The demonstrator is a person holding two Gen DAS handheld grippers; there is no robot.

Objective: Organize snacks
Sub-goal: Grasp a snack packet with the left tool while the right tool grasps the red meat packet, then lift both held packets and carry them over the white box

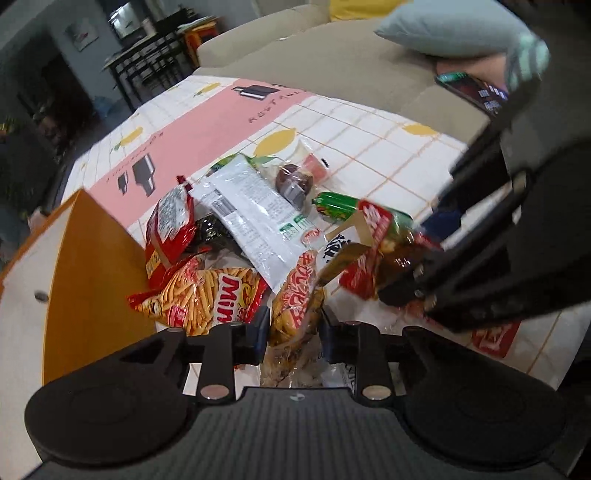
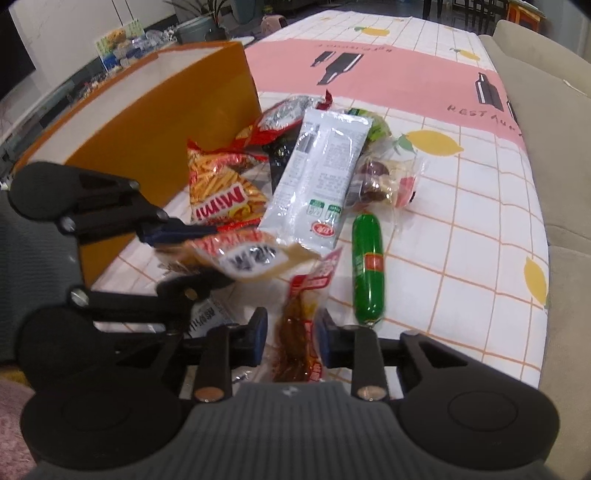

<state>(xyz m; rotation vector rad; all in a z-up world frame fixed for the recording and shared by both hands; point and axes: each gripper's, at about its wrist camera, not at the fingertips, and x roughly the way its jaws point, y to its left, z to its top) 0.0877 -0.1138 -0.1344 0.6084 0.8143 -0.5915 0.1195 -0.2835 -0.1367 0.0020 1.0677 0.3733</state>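
Observation:
A heap of snack packets lies on the tablecloth beside an orange box [image 1: 92, 266], also in the right wrist view [image 2: 147, 110]. My left gripper [image 1: 293, 332] is shut on a clear packet with a red-and-tan label [image 1: 295, 306]; it shows from the side in the right wrist view [image 2: 177, 258], holding that packet [image 2: 243, 260]. My right gripper [image 2: 290, 334] is shut on a red packet of brown strips [image 2: 299, 332]; it also shows in the left wrist view [image 1: 410, 284]. A Mimi fries bag [image 1: 210, 295], a white pouch [image 2: 321, 173] and a green sausage [image 2: 367, 269] lie in the heap.
The tablecloth [image 2: 461, 221] is white-checked with lemons and a pink band. A beige sofa [image 1: 332, 55] with a light blue cushion [image 1: 450, 29] stands past the table's far edge. A wrapped chocolate snack [image 2: 380, 177] lies by the sausage.

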